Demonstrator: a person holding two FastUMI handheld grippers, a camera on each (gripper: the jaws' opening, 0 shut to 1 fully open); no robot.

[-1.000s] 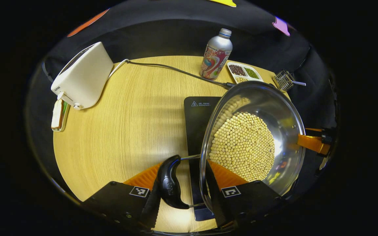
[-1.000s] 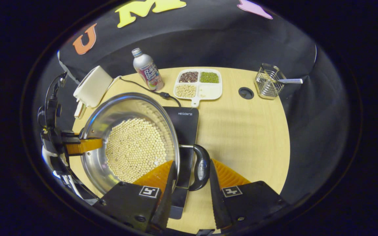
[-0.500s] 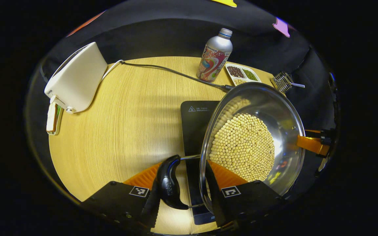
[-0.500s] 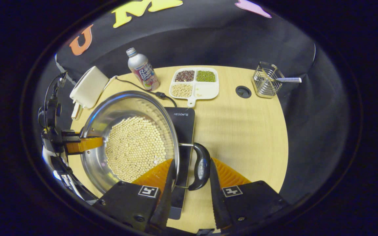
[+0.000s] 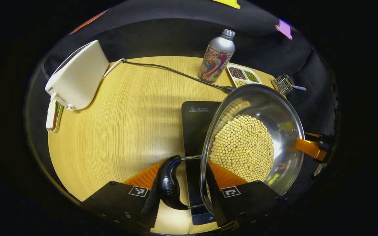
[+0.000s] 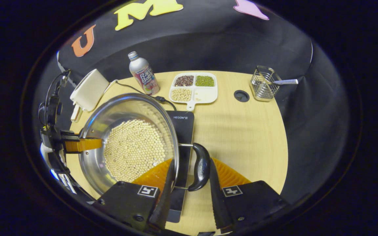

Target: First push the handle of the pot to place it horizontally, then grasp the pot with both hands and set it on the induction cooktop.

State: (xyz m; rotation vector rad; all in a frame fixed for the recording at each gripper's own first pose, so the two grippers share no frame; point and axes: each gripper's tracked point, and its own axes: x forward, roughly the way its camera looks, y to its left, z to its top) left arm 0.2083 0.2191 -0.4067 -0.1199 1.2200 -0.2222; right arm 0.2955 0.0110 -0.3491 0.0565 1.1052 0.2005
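Steel rim and black loop handle [image 5: 169, 183] sit between the fingers of our left gripper [image 5: 182, 193], one finger outside the handle and the other inside the pot [image 5: 253, 144]. Whether both press home we cannot tell. Our right gripper [image 6: 189, 188] brackets the far handle [image 6: 201, 166] the same way, its grip just as unclear. In its view the left gripper shows at nine o'clock on the opposite rim.

The pot, holding pale beans [image 5: 243, 147], appears lifted clear of the table [image 5: 126, 124]. In the left gripper view the induction cooktop [image 5: 197, 114] lies partly under the rim, running from centre toward six o'clock. In the right gripper view the pot overlaps only the cooktop's [image 6: 182, 137] nine o'clock edge.

We judge the coming move is a sideways carry along the handle-to-handle line toward the right gripper, with both hands level.
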